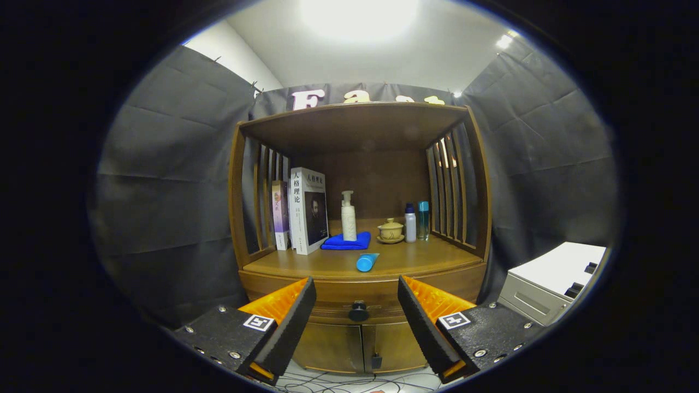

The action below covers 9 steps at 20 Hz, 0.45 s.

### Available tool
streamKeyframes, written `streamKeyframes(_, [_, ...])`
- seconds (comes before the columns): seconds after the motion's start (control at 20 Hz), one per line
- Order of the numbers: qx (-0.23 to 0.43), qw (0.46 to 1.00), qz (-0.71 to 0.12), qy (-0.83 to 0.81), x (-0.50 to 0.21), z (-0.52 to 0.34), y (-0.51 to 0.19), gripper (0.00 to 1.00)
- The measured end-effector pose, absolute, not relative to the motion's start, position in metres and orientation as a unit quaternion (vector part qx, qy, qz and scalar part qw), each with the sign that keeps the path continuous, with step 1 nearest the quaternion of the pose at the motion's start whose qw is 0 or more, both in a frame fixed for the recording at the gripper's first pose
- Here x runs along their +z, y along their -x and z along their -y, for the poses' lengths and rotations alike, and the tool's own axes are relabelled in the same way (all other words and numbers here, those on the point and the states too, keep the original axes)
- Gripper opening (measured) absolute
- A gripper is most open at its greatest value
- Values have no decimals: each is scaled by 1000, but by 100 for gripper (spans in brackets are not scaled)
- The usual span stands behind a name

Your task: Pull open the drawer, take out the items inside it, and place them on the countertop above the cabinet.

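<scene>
Two fingers of the tongs (356, 305) stood wide apart and held nothing, aimed at the front of a wooden cabinet (360, 305). Between the fingers and beyond their tips sat the dark round knob (359, 311) of the drawer (357, 292), which was fully closed, its front flush with the cabinet face; its contents could not be seen. Neither finger touched the knob. Below the drawer were two closed doors (360, 346) with a small dark pull where they met.

Above the drawer lay the worktop (426, 256), roofed and flanked by slatted side walls. Near its front edge, about midway along, a blue tube (367, 262) lay on its side with its round end facing the tongs. Behind it, toward the back, a white pump bottle (348, 217) stood upright on a folded blue cloth (345, 242). At the left side two books (303, 210) stood upright, the larger white one just beside the smaller. Right of the cloth a lidded ceramic cup (390, 230) rested on a saucer, and beside it, toward the right wall, a white bottle (410, 223) and a slim teal bottle (423, 220) stood close together.

Well apart, off the cabinet's right side, stood a white box unit (557, 278). Cables (338, 385) trailed on the floor below the doors.
</scene>
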<state>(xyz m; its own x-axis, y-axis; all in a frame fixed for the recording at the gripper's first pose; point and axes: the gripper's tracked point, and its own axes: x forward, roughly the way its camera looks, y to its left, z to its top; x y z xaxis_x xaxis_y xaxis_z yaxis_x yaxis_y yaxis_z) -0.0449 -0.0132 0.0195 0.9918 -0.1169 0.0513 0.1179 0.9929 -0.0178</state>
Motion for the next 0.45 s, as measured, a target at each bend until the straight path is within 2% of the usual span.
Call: streamKeyframes(0.45, [-54,998,27,19,20,8,43,94])
